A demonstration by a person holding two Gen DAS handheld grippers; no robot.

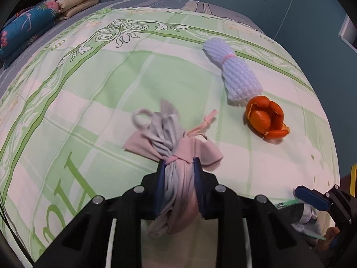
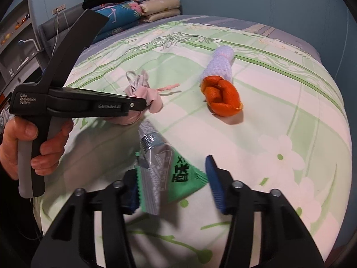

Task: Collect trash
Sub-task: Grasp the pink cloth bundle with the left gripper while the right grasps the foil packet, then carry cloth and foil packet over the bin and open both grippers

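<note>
My left gripper (image 1: 178,165) is shut on a pink and grey cloth bundle (image 1: 171,143) tied with a pink band, held just over the bed; it also shows in the right wrist view (image 2: 145,93). My right gripper (image 2: 171,174) is open, its fingers on either side of a green and silver snack wrapper (image 2: 165,167) lying on the bed. An orange peel (image 1: 265,118) (image 2: 223,99) lies to the right, touching a white foam fruit net (image 1: 234,71) (image 2: 219,63) behind it.
The bed has a green and white checked cover (image 1: 111,89). Folded quilts and a blue floral pillow (image 1: 29,24) sit at the far left. A grey headboard (image 2: 55,29) and shelves stand beyond. The bed's right edge drops off near a teal wall.
</note>
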